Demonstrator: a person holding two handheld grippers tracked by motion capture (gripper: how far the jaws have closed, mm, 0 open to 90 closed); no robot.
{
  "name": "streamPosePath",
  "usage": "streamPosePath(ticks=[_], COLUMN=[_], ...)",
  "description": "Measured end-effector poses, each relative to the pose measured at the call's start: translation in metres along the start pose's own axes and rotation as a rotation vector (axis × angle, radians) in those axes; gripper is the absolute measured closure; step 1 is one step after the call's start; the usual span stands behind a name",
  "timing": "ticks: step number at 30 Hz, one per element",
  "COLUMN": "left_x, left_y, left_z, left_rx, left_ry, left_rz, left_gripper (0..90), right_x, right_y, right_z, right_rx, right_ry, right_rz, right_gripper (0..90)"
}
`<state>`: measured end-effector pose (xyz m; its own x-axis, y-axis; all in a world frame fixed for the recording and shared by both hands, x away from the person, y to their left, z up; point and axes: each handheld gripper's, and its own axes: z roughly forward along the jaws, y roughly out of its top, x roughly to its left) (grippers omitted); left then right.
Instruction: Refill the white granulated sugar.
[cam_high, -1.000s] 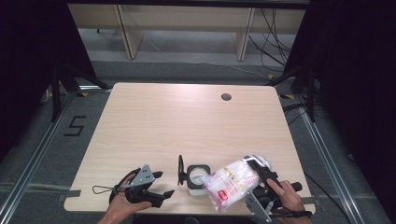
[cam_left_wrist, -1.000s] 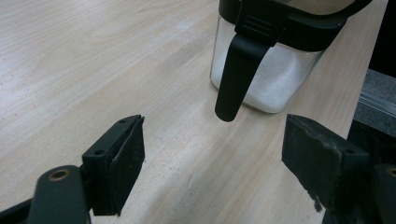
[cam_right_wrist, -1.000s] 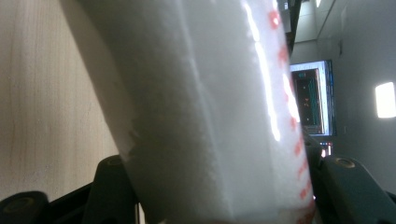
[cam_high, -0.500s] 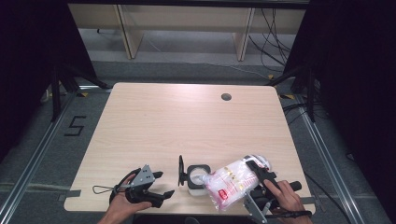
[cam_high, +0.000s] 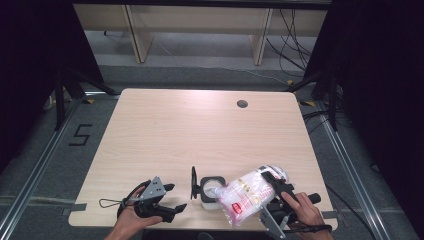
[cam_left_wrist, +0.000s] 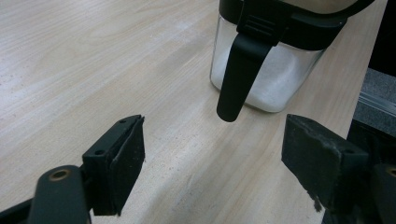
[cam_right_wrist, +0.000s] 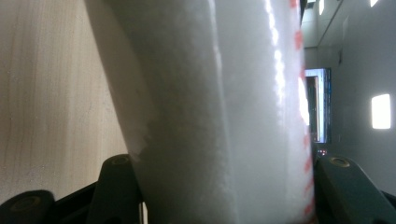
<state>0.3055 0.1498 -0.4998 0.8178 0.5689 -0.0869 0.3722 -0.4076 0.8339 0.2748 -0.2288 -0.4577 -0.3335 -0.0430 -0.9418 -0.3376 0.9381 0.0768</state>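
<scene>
Two grippers at work: right gripper (cam_high: 267, 192) clamped on the bag (cam_high: 245, 197), tipped over the open jar (cam_high: 209, 189) near the table's (cam_high: 200, 130) front edge; left gripper (cam_high: 172, 197) gaping, empty. Best poured slowly, mouth kept over the jar.

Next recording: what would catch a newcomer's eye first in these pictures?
The clear plastic bag of white powder with red print, tilted over the open glass jar at the table's near edge, clamped in the right gripper. The jar is already partly filled with white powder, its black lid swung open to the left. The left gripper lies open on the table beside the jar.
</scene>
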Motion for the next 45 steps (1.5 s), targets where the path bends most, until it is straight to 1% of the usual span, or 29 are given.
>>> streamPosePath(ticks=[1, 3, 4, 5, 9, 10, 11, 12, 13, 14, 15, 17, 19, 20, 24, 25, 28, 32, 33, 34, 36, 38, 39, 40, 41, 42, 43, 44, 45], left_x=[0.000, 0.000, 0.000, 0.000, 0.000, 0.000, 0.000, 0.000, 0.000, 0.000, 0.000, 0.000, 0.000, 0.000, 0.000, 0.000, 0.000, 0.000, 0.000, 0.000, 0.001, 0.000, 0.000, 0.000, 0.001, 0.000, 0.000, 0.000, 0.000], left_y=[0.000, 0.000, 0.000, 0.000, 0.000, 0.000, 0.000, 0.000, 0.000, 0.000, 0.000, 0.000, 0.000, 0.000, 0.000, 0.000, 0.000, 0.000, 0.000, 0.000, 0.000, 0.000, 0.000, 0.000, 0.000, 0.000, 0.000, 0.000, 0.000], left_z=[0.000, 0.000, 0.000, 0.000, 0.000, 0.000, 0.000, 0.000, 0.000, 0.000, 0.000, 0.000, 0.000, 0.000, 0.000, 0.000, 0.000, 0.000, 0.000, -0.001, 0.000, 0.000, 0.000, 0.000, 0.000, 0.000, 0.001, 0.000, 0.000], left_rx=[0.002, 0.002, 0.002, 0.002, 0.007, 0.006, 0.006, 0.006, 0.006, 0.006, 0.006, 0.003, 0.001, 0.001, 0.005, 0.005, 0.005, 0.003, 0.002, 0.002, -0.002, -0.006, -0.007, -0.011, -0.005, -0.014, -0.020, -0.020, -0.017], left_ry=[0.003, 0.002, 0.003, 0.004, 0.005, 0.005, 0.004, 0.004, 0.004, 0.004, 0.004, 0.000, -0.002, -0.002, 0.000, -0.001, 0.000, 0.002, 0.002, 0.002, -0.002, -0.001, -0.001, 0.000, 0.001, 0.000, -0.002, -0.001, -0.004], left_rz=[-0.001, -0.001, 0.000, -0.001, 0.001, 0.000, 0.000, 0.000, 0.000, 0.000, 0.000, -0.001, -0.001, -0.001, 0.001, 0.001, 0.000, -0.002, -0.002, -0.001, 0.000, -0.008, -0.010, -0.009, 0.000, -0.007, -0.014, -0.011, -0.012], left_gripper=[20.9, 21.0, 21.0, 21.0, 21.0, 21.0, 21.0, 21.0, 21.0, 21.0, 21.0, 21.1, 21.0, 21.0, 21.1, 21.1, 21.1, 21.1, 21.1, 21.0, 21.1, 21.0, 21.1, 21.1, 21.1, 21.1, 21.0, 21.1, 21.1], right_x=[0.003, 0.003, 0.001, 0.001, 0.002, 0.003, 0.006, 0.004, 0.006, 0.006, 0.003, 0.005, 0.003, 0.005, 0.007, 0.009, 0.009, 0.004, 0.005, 0.010, 0.004, 0.008, 0.005, 0.008, 0.007, 0.010, 0.006, 0.008, 0.006], right_y=[-0.001, -0.001, 0.000, 0.000, 0.000, 0.000, -0.001, -0.001, -0.001, -0.001, -0.001, 0.000, -0.001, 0.000, 0.000, 0.000, 0.000, -0.002, -0.003, -0.005, -0.007, -0.010, -0.011, -0.011, -0.012, -0.013, -0.014, -0.015, -0.015], right_z=[0.001, 0.001, 0.001, 0.002, 0.004, 0.004, 0.004, 0.005, 0.005, 0.005, 0.005, 0.006, 0.005, 0.006, 0.007, 0.007, 0.007, 0.006, 0.007, 0.006, 0.007, 0.008, 0.009, 0.008, 0.008, 0.007, 0.009, 0.008, 0.009], right_rx=[0.003, 0.004, 0.005, -0.001, 0.009, 0.011, 0.016, 0.008, 0.020, 0.018, 0.016, 0.018, 0.022, 0.021, 0.024, 0.026, 0.023, -0.002, -0.010, -0.011, -0.032, -0.036, -0.055, -0.057, -0.070, -0.064, -0.086, -0.086, -0.101], right_ry=[0.008, 0.005, 0.009, 0.007, 0.014, 0.020, 0.023, 0.023, 0.028, 0.023, 0.022, 0.026, 0.026, 0.022, 0.023, 0.022, 0.025, 0.020, 0.029, 0.039, 0.050, 0.062, 0.065, 0.075, 0.083, 0.089, 0.091, 0.094, 0.097], right_rz=[0.037, 0.028, -0.003, -0.009, -0.009, -0.003, 0.035, 0.008, 0.028, 0.017, -0.022, -0.022, -0.049, -0.031, -0.031, 0.000, 0.010, -0.017, 0.031, 0.123, 0.075, 0.148, 0.114, 0.183, 0.179, 0.248, 0.207, 0.243, 0.222], right_gripper=[47.5, 47.5, 47.5, 47.5, 47.5, 47.5, 47.5, 47.5, 47.5, 47.5, 47.5, 47.6, 47.7, 47.8, 48.3, 48.6, 48.8, 49.3, 49.4, 49.4, 49.5, 49.5, 49.6, 49.6, 49.6, 49.6, 49.7, 49.7, 49.7])
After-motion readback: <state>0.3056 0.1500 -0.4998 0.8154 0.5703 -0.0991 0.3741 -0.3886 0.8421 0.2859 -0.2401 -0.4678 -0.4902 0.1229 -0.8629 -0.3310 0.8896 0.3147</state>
